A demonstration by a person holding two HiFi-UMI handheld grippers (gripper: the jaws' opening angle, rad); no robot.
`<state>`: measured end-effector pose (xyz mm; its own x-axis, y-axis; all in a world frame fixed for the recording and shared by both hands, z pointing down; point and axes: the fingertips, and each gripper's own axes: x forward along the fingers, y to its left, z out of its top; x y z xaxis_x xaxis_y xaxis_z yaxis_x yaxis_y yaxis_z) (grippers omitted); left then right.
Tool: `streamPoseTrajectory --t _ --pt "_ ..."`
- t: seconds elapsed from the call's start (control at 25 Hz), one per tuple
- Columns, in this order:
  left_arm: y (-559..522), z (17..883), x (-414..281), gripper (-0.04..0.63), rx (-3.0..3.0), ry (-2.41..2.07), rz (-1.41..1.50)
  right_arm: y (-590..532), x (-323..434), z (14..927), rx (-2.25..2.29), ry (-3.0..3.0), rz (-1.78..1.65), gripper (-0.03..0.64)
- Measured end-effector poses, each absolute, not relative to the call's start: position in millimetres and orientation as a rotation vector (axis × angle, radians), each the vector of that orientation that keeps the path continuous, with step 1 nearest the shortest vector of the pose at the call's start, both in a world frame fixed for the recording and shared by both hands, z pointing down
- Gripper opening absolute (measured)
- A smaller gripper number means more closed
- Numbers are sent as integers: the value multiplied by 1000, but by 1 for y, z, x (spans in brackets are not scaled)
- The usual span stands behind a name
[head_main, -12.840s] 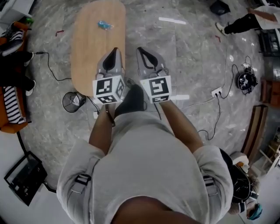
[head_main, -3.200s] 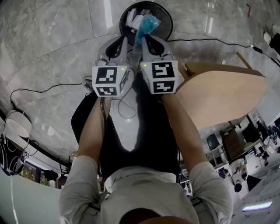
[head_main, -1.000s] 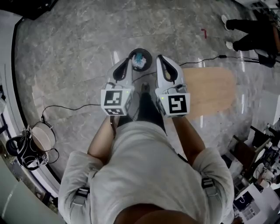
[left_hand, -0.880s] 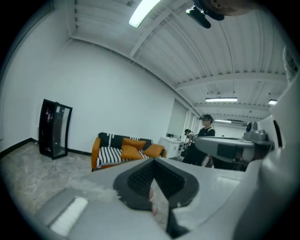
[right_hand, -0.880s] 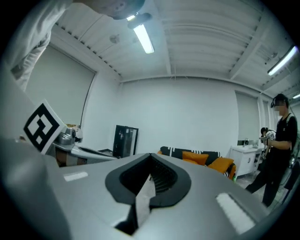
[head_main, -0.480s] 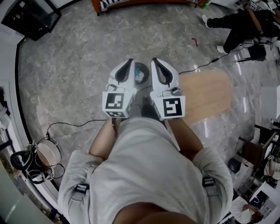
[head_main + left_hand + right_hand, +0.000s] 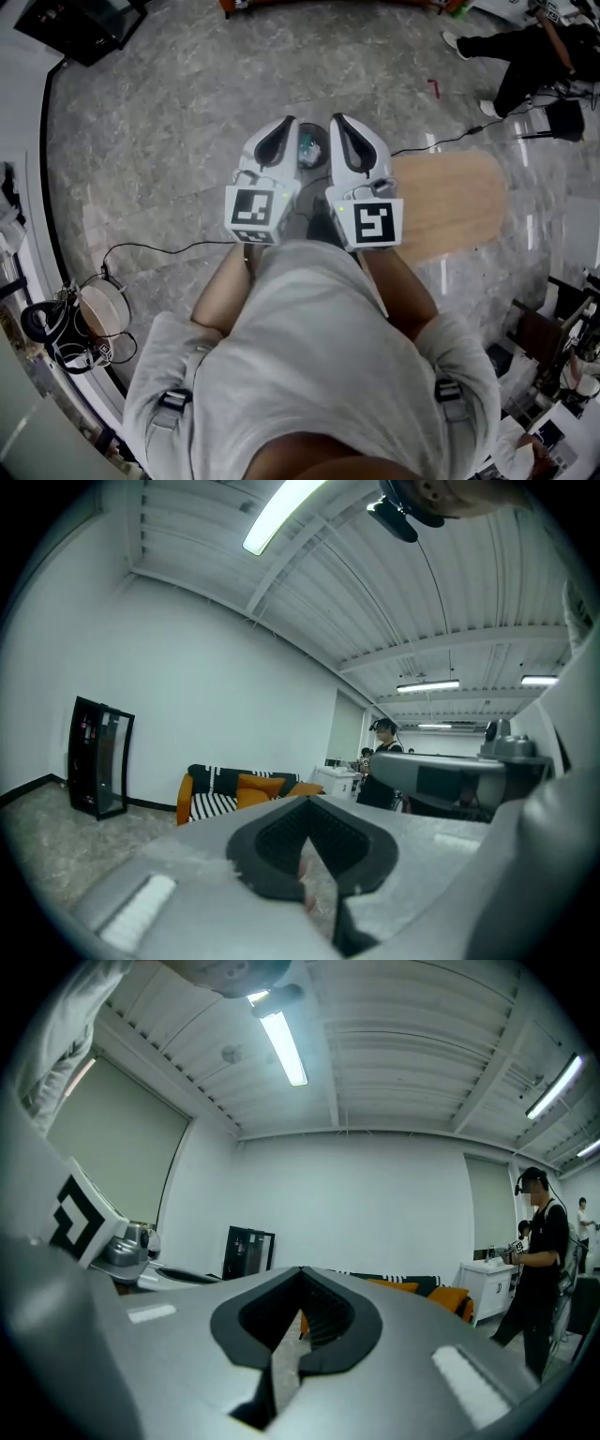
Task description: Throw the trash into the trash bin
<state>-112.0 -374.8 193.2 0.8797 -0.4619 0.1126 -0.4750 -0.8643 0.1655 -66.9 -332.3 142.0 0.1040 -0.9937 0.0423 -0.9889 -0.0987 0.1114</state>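
Note:
In the head view the black trash bin point(image 7: 312, 150) stands on the marble floor and shows in the gap between my two grippers. A bit of blue trash point(image 7: 306, 145) lies inside it. My left gripper point(image 7: 288, 122) and right gripper point(image 7: 336, 119) are held side by side high above the bin, pointing level. Both are shut with nothing in them. In the left gripper view the left gripper point(image 7: 307, 801) has its jaw tips touching, and the room lies beyond. The right gripper point(image 7: 301, 1273) is likewise closed and empty in its own view.
A wooden oval table point(image 7: 455, 202) lies to the right of the bin. A black cable point(image 7: 159, 247) runs over the floor at left, near a round stool with headphones point(image 7: 98, 314). A person point(image 7: 525, 52) stands at the far right; an orange striped sofa point(image 7: 239, 787) and a black cabinet point(image 7: 98, 757) line the wall.
Three seconds ago the right gripper held the blue trash over the bin; it now lies in the bin. Over the last second both grippers rose and the bin looks smaller and farther below.

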Motion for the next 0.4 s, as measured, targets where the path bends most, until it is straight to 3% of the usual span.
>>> streamPoseTrajectory --t 0.4 --pt "-377 199 -114 15 2861 -728 110 -334 -68 151 2228 -2030 -36 6"
